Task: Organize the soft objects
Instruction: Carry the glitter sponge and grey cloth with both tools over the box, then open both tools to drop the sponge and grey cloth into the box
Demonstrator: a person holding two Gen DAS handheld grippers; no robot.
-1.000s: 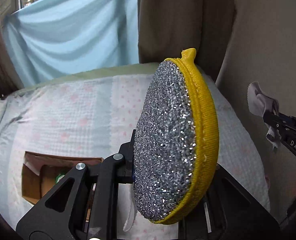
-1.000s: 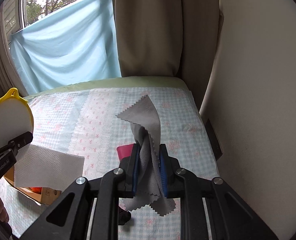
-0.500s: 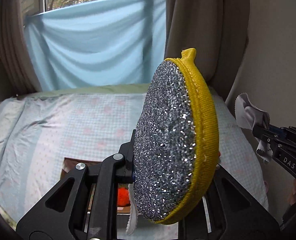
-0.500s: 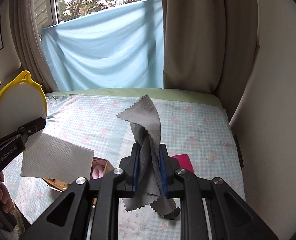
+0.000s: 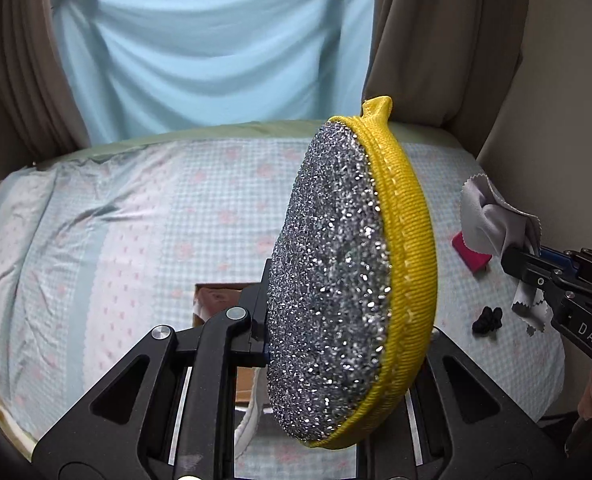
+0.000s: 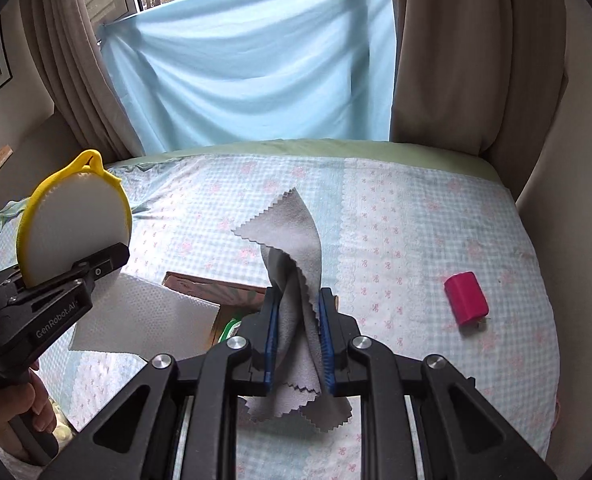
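Note:
My left gripper (image 5: 336, 280) is shut on a yellow-edged scrub pad (image 5: 336, 272) with a silver glitter face, held upright above the bed. In the right wrist view the pad (image 6: 75, 224) shows its white back, with a white paper sheet (image 6: 143, 320) hanging under it. My right gripper (image 6: 298, 300) is shut on a grey zigzag-edged cloth (image 6: 296, 240), also seen in the left wrist view (image 5: 492, 224). An open cardboard box (image 6: 215, 288) lies on the bed below both grippers, mostly hidden.
A red block (image 6: 466, 298) lies on the checked bedsheet (image 6: 416, 220) at right. A small black object (image 5: 487, 319) lies near it. A light blue sheet (image 6: 255, 60) and brown curtains (image 6: 456, 60) hang behind. A wall runs along the right side.
Both views have swung and pulled back, so more of the bed, the window and the red block show. Both grippers hold their objects as before.

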